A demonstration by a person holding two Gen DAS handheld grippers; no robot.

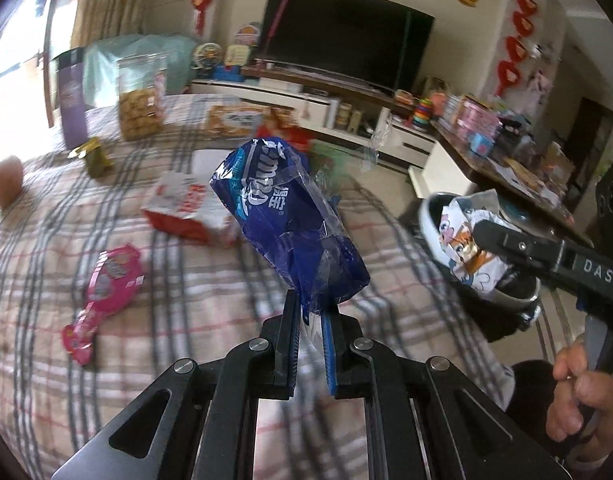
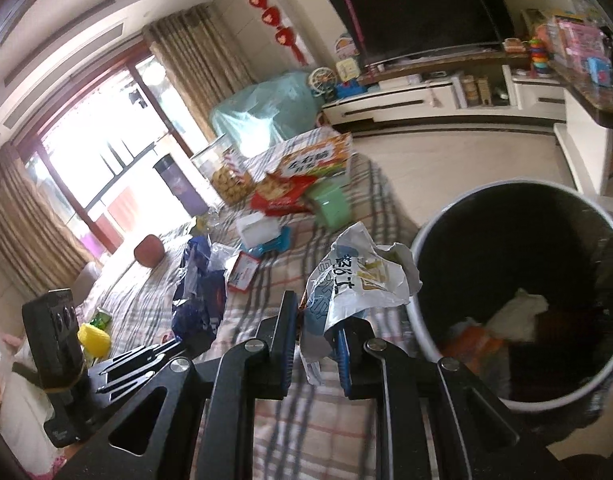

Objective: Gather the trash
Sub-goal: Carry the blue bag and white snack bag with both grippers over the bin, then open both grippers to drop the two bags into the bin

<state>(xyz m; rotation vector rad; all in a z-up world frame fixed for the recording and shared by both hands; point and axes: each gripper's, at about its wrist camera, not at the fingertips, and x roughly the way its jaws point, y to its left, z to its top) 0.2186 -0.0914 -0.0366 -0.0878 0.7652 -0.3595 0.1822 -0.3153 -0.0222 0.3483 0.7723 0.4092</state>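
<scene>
My left gripper (image 1: 311, 312) is shut on a crumpled blue plastic wrapper (image 1: 290, 224) and holds it above the plaid-covered table (image 1: 186, 300). The wrapper also shows in the right wrist view (image 2: 198, 300). My right gripper (image 2: 316, 316) is shut on a crumpled white printed wrapper (image 2: 358, 280), just left of the round trash bin (image 2: 426, 240), which holds some trash. In the left wrist view the right gripper (image 1: 486, 236) holds the white wrapper (image 1: 466, 248) over the bin (image 1: 430, 208).
On the table lie a pink snack packet (image 1: 106, 284), a red-and-white carton (image 1: 186, 208), a gold wrapper (image 1: 94, 156), a cookie jar (image 1: 140, 100), a green box (image 2: 330, 200) and a red bag (image 2: 282, 194). A TV stand (image 2: 426, 100) is behind.
</scene>
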